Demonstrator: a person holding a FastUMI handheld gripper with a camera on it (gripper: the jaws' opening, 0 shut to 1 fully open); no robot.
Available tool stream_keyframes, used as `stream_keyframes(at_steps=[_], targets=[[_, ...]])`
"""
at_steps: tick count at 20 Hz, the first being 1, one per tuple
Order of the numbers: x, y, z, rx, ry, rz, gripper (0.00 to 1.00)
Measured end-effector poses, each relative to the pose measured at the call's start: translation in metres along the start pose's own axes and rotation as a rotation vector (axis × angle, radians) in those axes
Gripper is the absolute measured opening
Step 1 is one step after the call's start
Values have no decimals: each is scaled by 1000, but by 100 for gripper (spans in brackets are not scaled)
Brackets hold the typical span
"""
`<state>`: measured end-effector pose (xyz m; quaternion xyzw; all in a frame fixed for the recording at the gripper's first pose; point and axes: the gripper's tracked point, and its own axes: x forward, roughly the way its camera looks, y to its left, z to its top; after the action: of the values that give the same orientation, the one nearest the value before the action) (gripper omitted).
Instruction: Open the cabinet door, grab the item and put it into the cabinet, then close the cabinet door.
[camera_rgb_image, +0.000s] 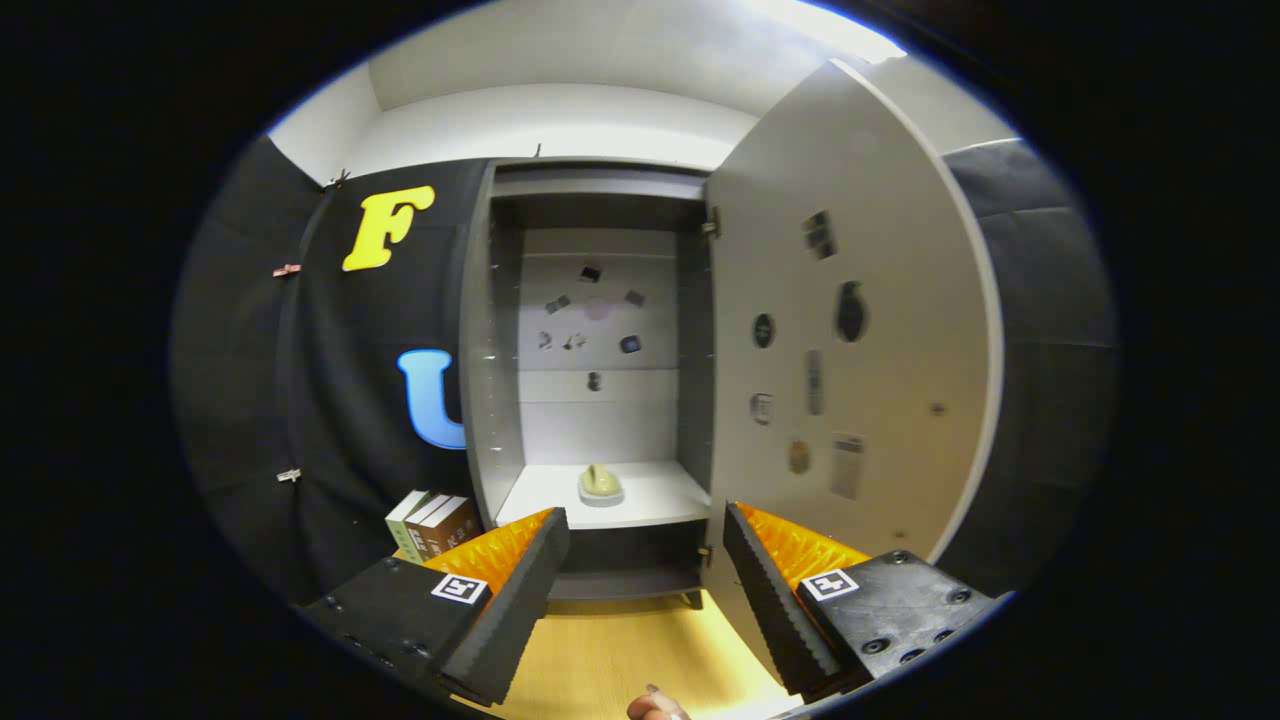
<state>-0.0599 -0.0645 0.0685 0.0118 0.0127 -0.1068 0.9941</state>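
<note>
The grey cabinet (490, 380) stands open beyond my fingers. Its door (850, 360) is swung out to the right, with stickers and magnets on its inner face. A pale green item on a small white dish (600, 485) rests on the cabinet's lower shelf (660, 498), beyond the fingertips and between them. My gripper (645, 535) is open, with nothing between its fingers. It hovers over the wooden table in front of the cabinet, well short of the shelf.
A few books (432, 522) stand to the left of the cabinet, by the black cloth wall. The yellow wooden tabletop (620, 650) runs under the fingers. A fingertip of a person's hand (655, 708) shows below the gripper. Small stickers dot the cabinet's back wall.
</note>
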Motion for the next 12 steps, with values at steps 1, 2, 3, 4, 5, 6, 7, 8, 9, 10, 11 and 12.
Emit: stream_keyframes(at_steps=[1, 2, 3, 4, 5, 6, 7, 8, 9, 10, 11, 12], targets=[[-13, -19, 6, -5, -16, -50, 98], [-26, -38, 11, -12, -19, -95, 98], [-36, -54, 12, -21, -21, -136, 98], [-44, -69, 15, -30, -24, -165, 98], [-51, -83, 17, -36, -28, -183, 98], [-54, -97, 18, -39, -26, -195, 98], [-56, -109, 19, -41, -24, -200, 98], [-56, -122, 20, -44, -26, -202, 98], [-56, -135, 24, -50, -32, -199, 98], [-55, -147, 26, -60, -32, -190, 98], [-54, -160, 29, -72, -37, -176, 98], [-51, -170, 31, -81, -41, -166, 98]])
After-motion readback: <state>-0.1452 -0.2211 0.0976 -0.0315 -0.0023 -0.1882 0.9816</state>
